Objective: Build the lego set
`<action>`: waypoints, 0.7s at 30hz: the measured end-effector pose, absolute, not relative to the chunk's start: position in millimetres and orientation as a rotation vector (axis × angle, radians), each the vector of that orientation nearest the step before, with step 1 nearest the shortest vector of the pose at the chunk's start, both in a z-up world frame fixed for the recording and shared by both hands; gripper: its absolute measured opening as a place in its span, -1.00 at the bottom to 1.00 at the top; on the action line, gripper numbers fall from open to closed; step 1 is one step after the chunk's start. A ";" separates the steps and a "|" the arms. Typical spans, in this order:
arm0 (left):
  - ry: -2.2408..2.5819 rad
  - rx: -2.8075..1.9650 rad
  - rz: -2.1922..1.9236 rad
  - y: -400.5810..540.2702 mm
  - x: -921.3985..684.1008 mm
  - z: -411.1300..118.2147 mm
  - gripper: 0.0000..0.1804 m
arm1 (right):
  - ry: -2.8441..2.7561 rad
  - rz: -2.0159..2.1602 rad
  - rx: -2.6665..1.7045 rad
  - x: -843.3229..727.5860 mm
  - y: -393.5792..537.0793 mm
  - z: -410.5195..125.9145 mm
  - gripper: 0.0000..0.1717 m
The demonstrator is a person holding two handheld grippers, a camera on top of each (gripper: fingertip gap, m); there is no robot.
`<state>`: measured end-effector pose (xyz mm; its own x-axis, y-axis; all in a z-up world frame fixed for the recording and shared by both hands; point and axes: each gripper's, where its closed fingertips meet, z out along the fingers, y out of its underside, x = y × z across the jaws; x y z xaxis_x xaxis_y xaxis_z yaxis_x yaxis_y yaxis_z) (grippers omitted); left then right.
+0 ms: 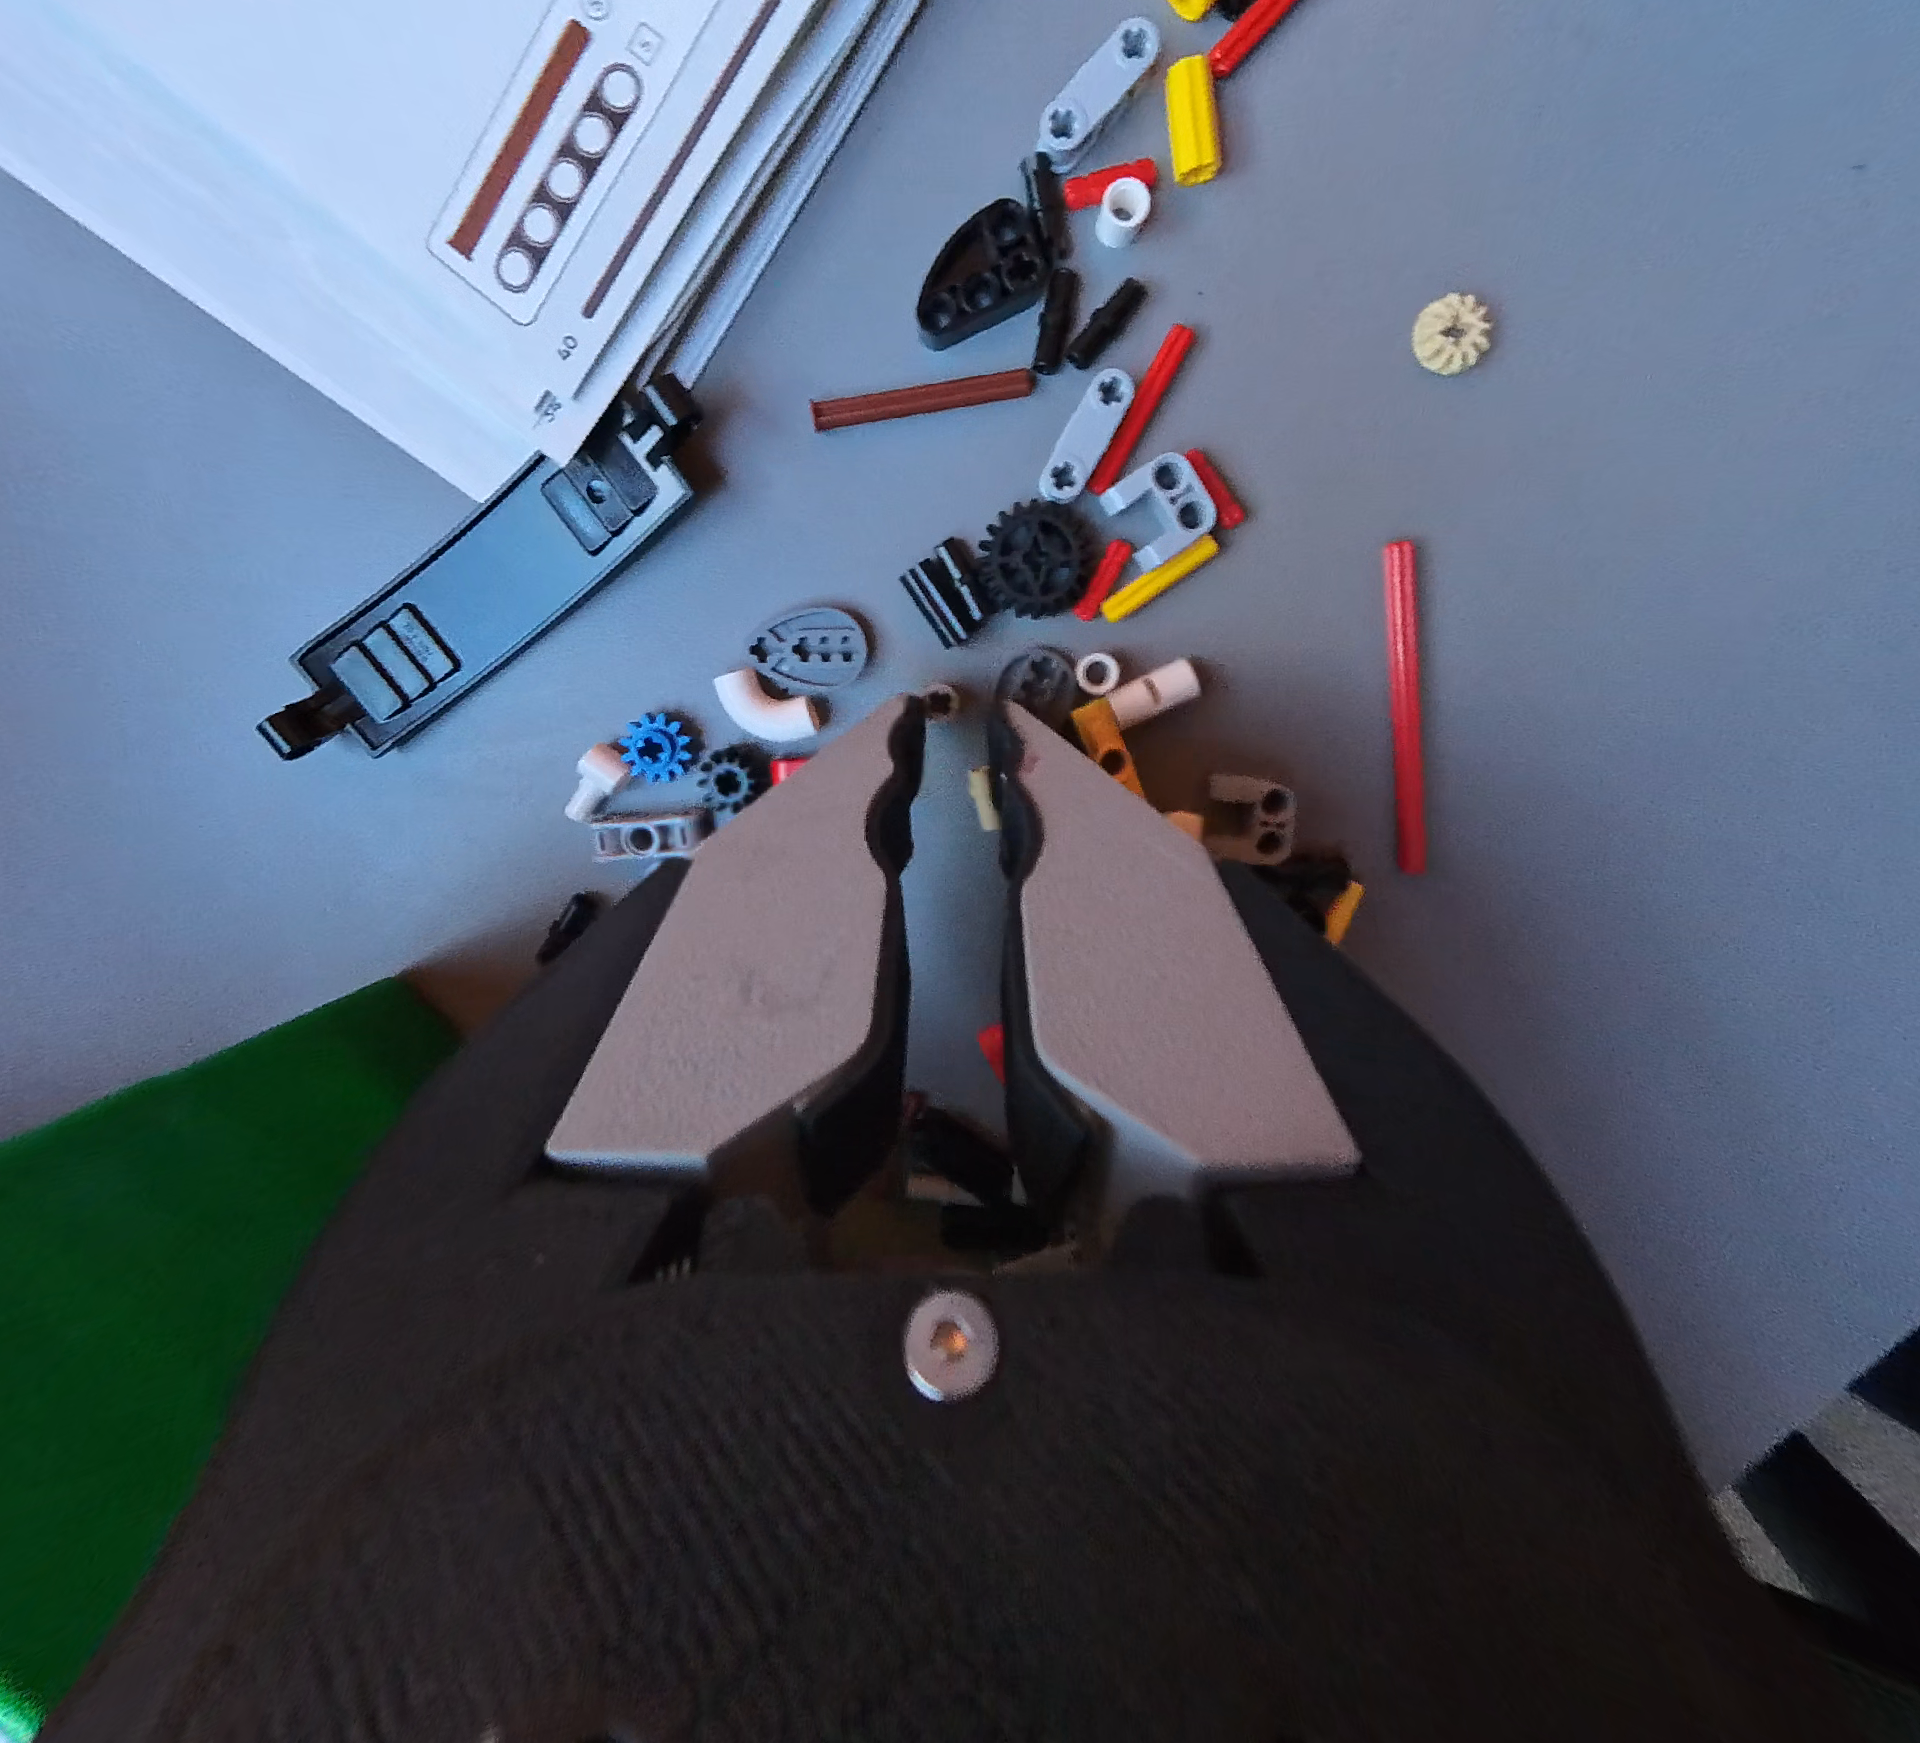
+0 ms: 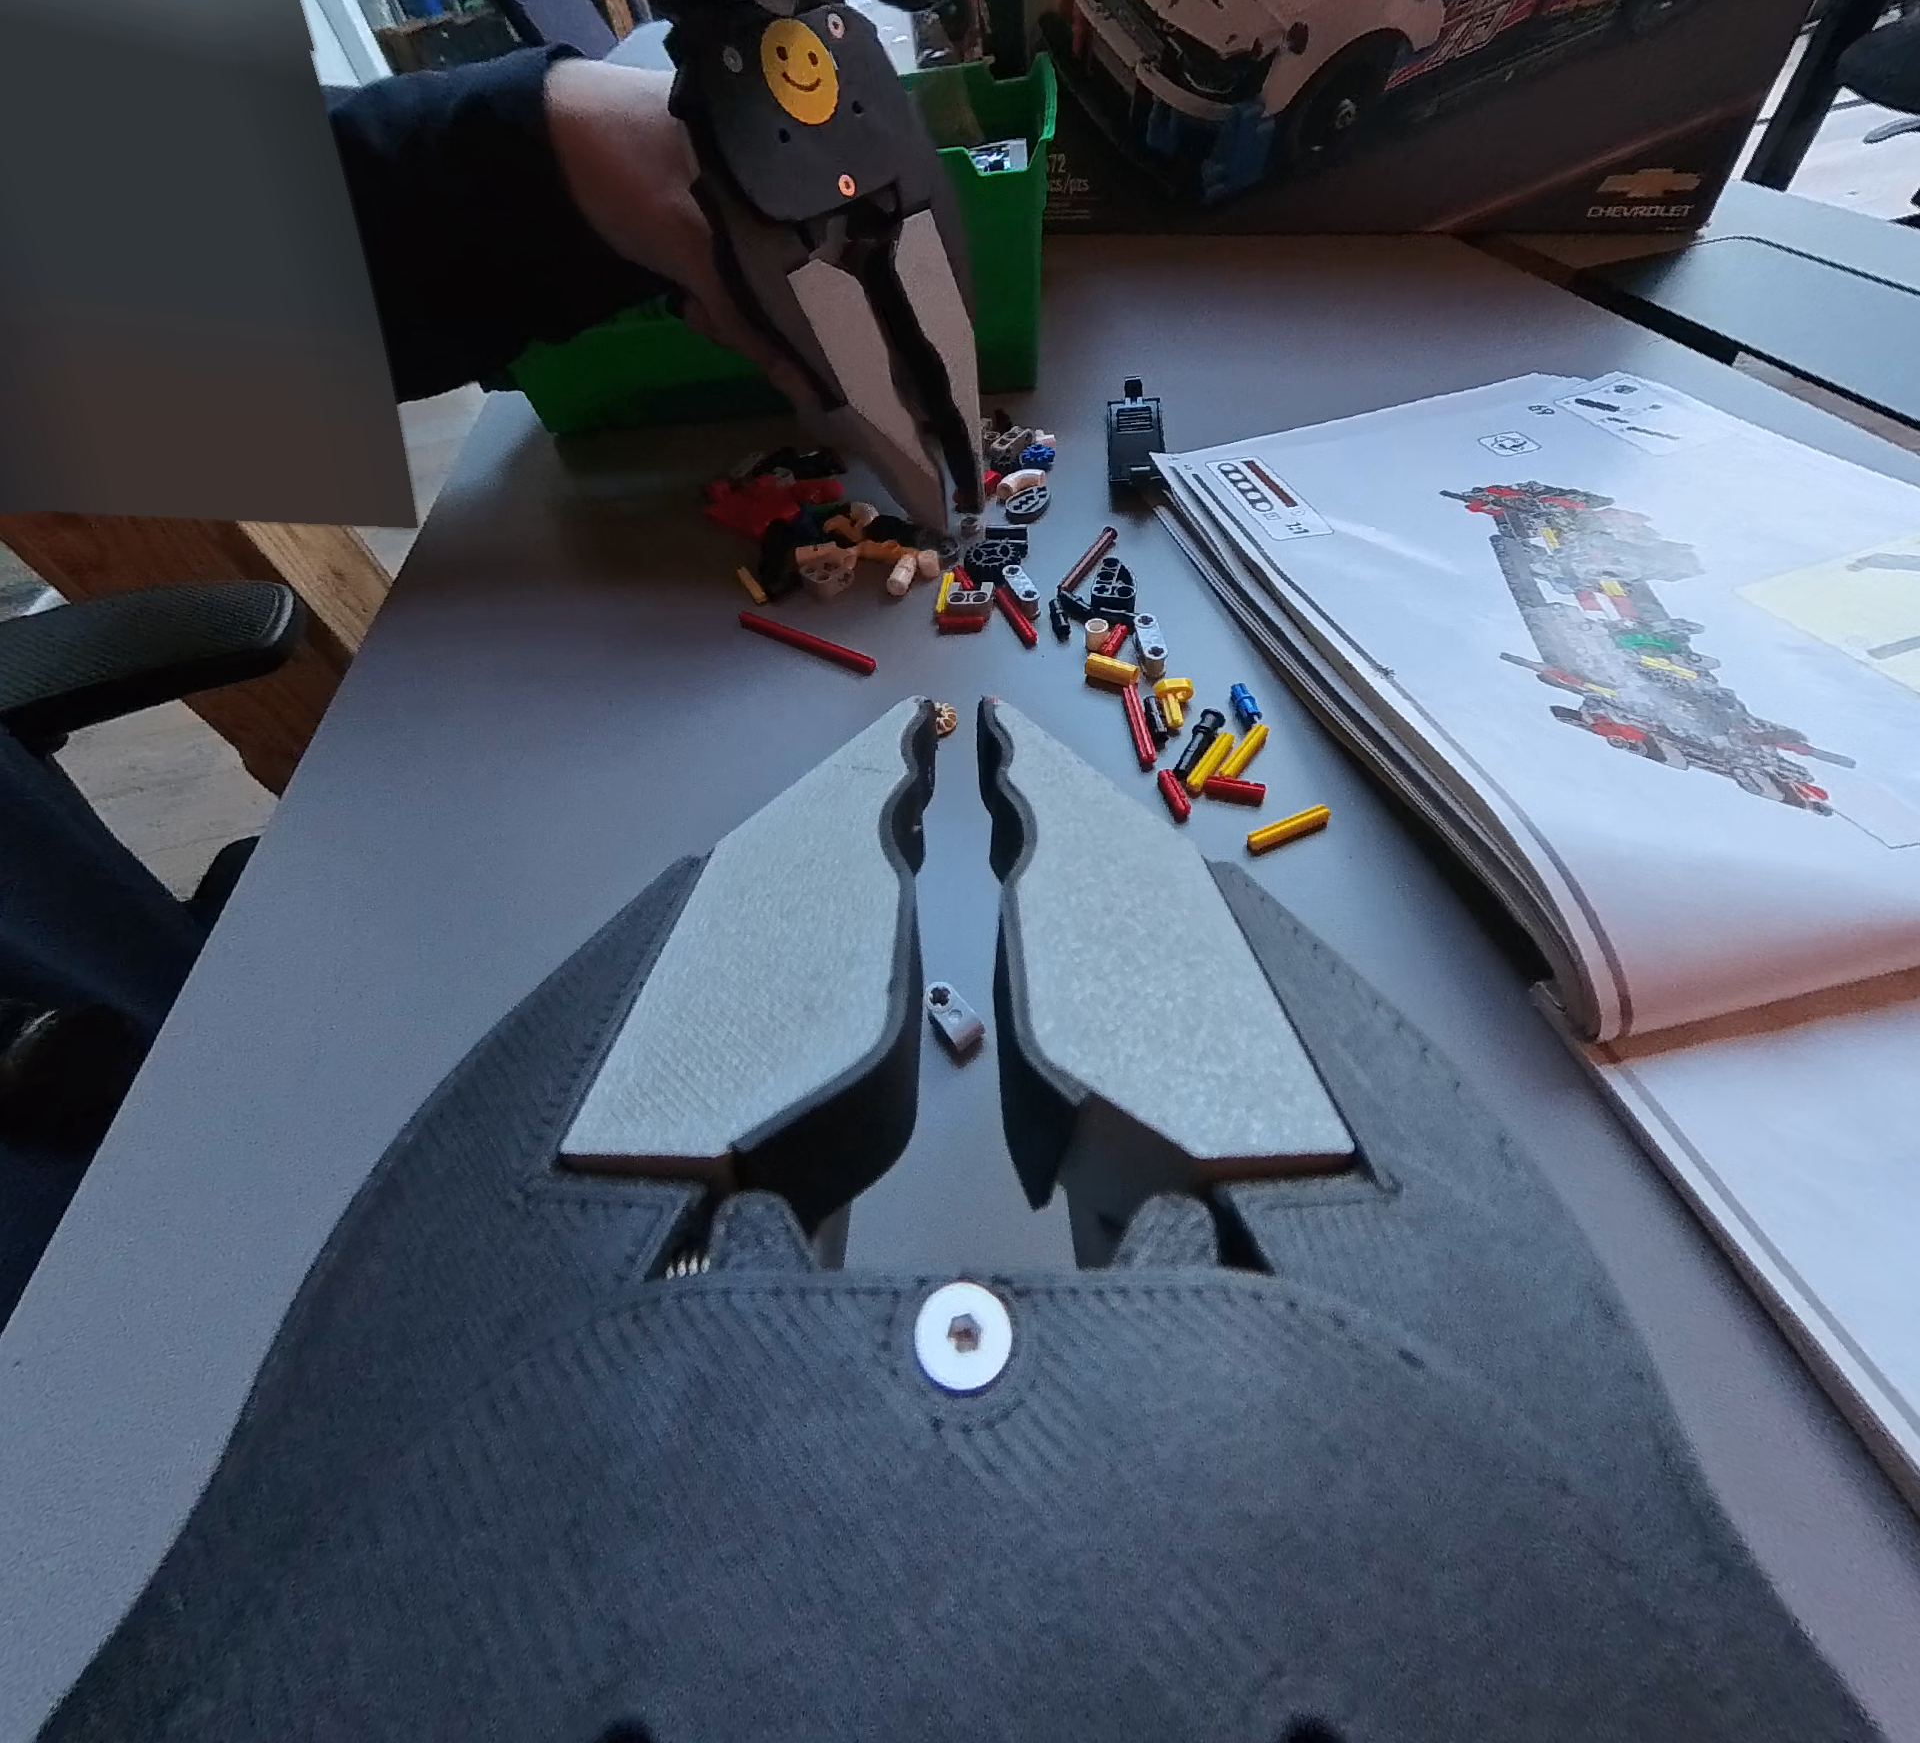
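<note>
In the left wrist view my left gripper (image 1: 961, 711) hangs tip-down over a pile of small plastic building pieces on the grey table (image 1: 1662, 550). Its jaws stand a narrow gap apart. A small tan round bush (image 1: 940, 701) sits by the left fingertip and a cream bit (image 1: 982, 794) lies against the right pad; neither is pressed by both pads. The right wrist view shows this gripper (image 2: 956, 514) in a person's hand, tips in the pile. My right gripper (image 2: 956, 711) hovers above the table, its jaws a narrow gap apart, with nothing between them. A tan gear (image 2: 943, 719) lies just beyond its left tip.
An open instruction booklet (image 2: 1558, 654) lies to the right, with a dark curved panel piece (image 2: 1132, 436) at its corner. A green bin (image 2: 997, 239) and a model car box (image 2: 1403, 31) stand at the back. A long red axle (image 2: 805, 642) and a small grey connector (image 2: 954, 1018) lie apart. My hands' fingertips stand some 20 cm from each other. My right tips are roughly 7 cm from the small grey connector (image 2: 954, 1018).
</note>
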<state>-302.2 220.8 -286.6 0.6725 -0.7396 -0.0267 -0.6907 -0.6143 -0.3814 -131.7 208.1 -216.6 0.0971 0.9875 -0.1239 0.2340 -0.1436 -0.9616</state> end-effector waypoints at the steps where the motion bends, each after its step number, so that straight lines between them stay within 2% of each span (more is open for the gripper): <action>1: 1.135 -2.528 -0.185 219.2 -301.8 -286.2 -0.84 | -1.254 1.122 -1.528 -131.7 208.2 -216.5 -0.95; 5: 1.111 -2.504 -0.163 221.8 -306.1 -277.2 -0.72 | -1.253 1.126 -1.529 -131.6 208.4 -216.4 -0.95; 21: 1.145 -2.508 -0.150 225.1 -302.0 -289.5 -0.86 | -1.235 1.155 -1.540 -130.7 210.5 -215.1 -0.95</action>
<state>-302.0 225.1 -289.5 0.6624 -0.7468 -0.0591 -0.7064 -0.5965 -0.3810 -130.7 210.5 -215.1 0.0943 0.9833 -0.1559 0.2217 -0.1734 -0.9596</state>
